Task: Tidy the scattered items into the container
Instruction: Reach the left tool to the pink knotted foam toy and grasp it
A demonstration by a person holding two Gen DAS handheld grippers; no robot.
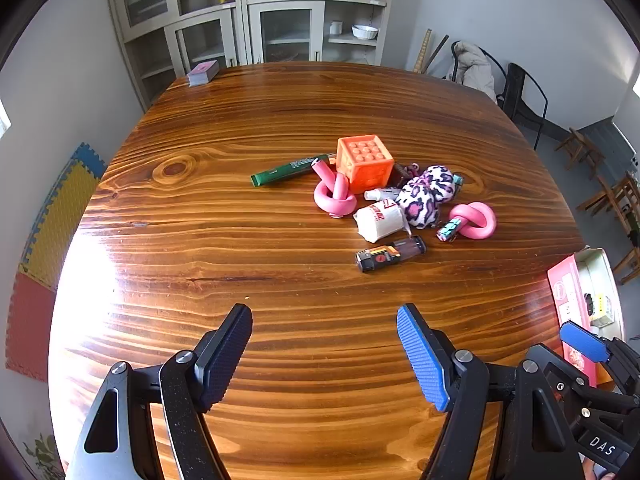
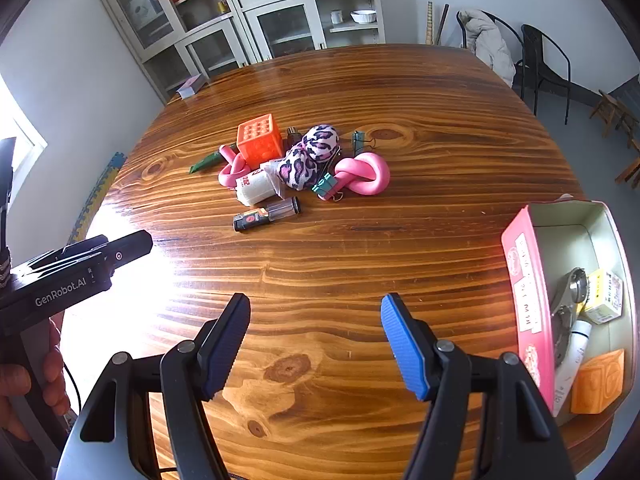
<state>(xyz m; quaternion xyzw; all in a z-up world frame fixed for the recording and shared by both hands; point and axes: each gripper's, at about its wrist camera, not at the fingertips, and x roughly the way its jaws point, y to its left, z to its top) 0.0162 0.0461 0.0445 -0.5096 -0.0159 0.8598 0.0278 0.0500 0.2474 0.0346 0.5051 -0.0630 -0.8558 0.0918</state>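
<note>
Both claws hang above the near part of the wooden desk (image 1: 240, 208), each with its jaws standing wide and nothing between the pads. The left claw (image 1: 324, 356) points down at bare wood, and the right claw (image 2: 316, 344) does the same a little to its right; in the left wrist view the right claw's blue pad shows at the lower right edge. The scattered items lie in a loose heap past the middle of the desk, well apart from both claws. An orange cube (image 1: 365, 162) with round studs stands at the back, with a green marker (image 1: 290, 170) lying flat to its left. A knotted pink foam tube (image 1: 335, 196) touches the cube's front, and a second pink knot (image 2: 364, 174) lies at the right end of the heap with a teal binder clip (image 2: 324, 186) just beside it. Between the knots rests a purple-and-white spotted fabric bundle (image 2: 310, 156), and before it a white roll (image 2: 256, 188) with red print. Nearest the claws lies a dark lighter (image 2: 266, 214), possibly with a clear end. The container (image 2: 524, 280), a pink-walled box, sits at the right edge of the desk and already holds an orange block (image 2: 598, 382), a white tube, a small yellow-labelled box and a metal tool.
</note>
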